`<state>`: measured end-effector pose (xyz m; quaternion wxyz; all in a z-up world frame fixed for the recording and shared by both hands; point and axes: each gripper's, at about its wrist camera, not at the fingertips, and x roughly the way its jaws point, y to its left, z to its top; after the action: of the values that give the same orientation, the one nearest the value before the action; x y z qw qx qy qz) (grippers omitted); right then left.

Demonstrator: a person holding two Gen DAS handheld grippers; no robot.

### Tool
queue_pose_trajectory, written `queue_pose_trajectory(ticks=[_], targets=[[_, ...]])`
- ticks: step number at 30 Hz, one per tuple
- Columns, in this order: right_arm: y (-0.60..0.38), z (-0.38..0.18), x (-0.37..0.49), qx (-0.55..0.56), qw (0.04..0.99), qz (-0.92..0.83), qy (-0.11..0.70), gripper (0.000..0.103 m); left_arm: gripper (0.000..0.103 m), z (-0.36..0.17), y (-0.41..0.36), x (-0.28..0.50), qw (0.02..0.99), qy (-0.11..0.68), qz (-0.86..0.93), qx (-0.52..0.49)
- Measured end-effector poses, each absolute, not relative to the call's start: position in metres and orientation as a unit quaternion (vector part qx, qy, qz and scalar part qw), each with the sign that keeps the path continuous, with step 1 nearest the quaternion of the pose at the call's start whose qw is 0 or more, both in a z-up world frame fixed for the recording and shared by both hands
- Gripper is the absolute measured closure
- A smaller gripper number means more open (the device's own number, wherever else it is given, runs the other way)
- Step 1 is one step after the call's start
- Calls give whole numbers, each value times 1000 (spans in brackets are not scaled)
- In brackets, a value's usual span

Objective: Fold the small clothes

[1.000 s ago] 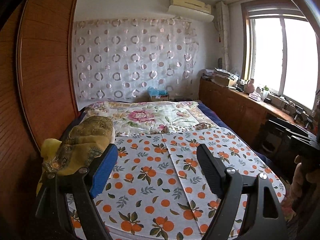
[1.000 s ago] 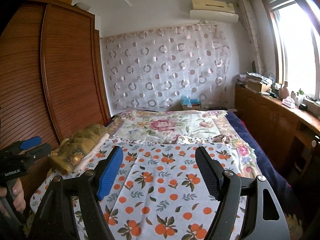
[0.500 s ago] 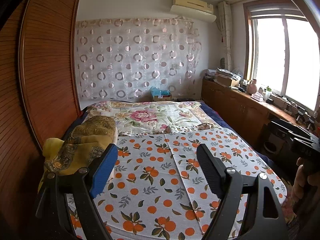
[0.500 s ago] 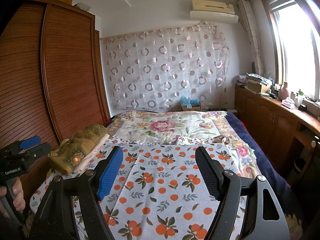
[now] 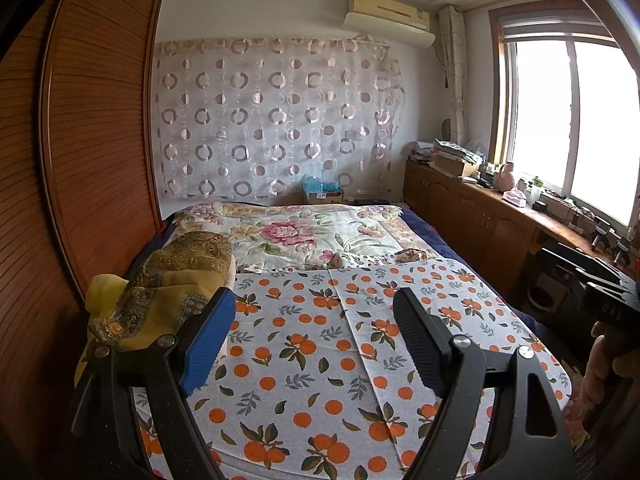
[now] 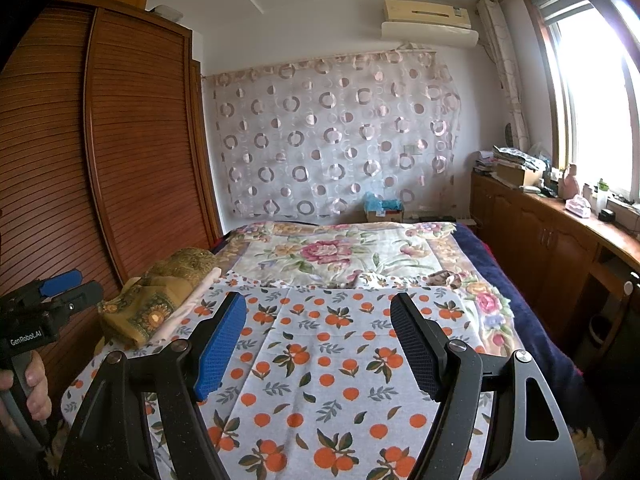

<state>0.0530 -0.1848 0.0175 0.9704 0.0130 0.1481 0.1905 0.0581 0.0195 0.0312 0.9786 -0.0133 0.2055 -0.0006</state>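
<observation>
- Left gripper: fingers spread wide apart, nothing between them; it hangs in the air above the near end of the bed. In the right wrist view it appears at the far left edge, held by a hand.
- Right gripper: fingers likewise spread wide, nothing held; it hangs above the same near end of the bed.
- Orange-print cloth: lies flat and spread out on the near half of the bed, directly below both grippers. A straight seam or overlapping edge runs along it from near to far, roughly in the middle.
- Pile of clothes: a heap of yellow-brown patterned fabric on the left edge of the bed, beside the orange-print cloth and next to the wardrobe. A pale folded layer shows under the heap in the right wrist view.
- Floral blanket: covers the far half of the bed, its near edge overlapped by the orange-print cloth.
- Cabinet: runs along the right wall under the window, with small items on top.
- Curtain: ring-patterned, hangs on the far wall behind the bed.
</observation>
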Motion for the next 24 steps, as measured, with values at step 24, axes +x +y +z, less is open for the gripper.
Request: queue_pose_trajectory(ticks=[24], targets=[[-193, 15, 63, 14, 969, 196, 147, 27, 22, 30, 20, 58, 979, 204, 0, -14]])
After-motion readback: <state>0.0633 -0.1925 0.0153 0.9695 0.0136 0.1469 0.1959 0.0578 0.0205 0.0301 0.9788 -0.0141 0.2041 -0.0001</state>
